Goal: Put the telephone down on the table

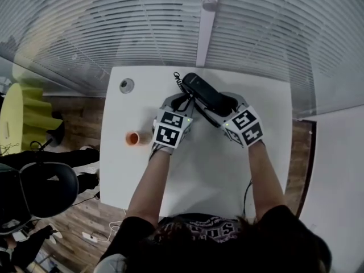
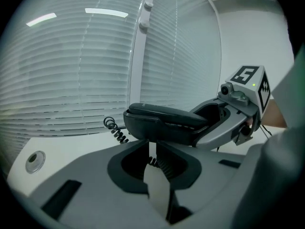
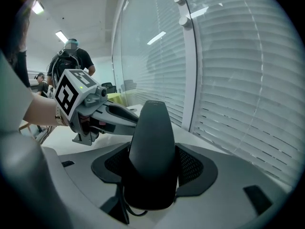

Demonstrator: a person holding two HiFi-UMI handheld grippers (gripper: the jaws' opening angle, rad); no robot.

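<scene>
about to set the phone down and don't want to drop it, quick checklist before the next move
1. Right tool clamped on the telephone: ok.
2. Left tool closed on the coiled cord: ok.
3. Bare table under and in front of the telephone: ok.
4. Orange cup off to the left, apart from the telephone: ok.
5. Telephone already touching the table: cannot tell.

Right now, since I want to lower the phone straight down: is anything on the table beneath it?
Nothing visible lies on the table under the phone, held in the right gripper. The cup stands off left. Only its own cord, pinched by the left gripper, hangs below.
</scene>
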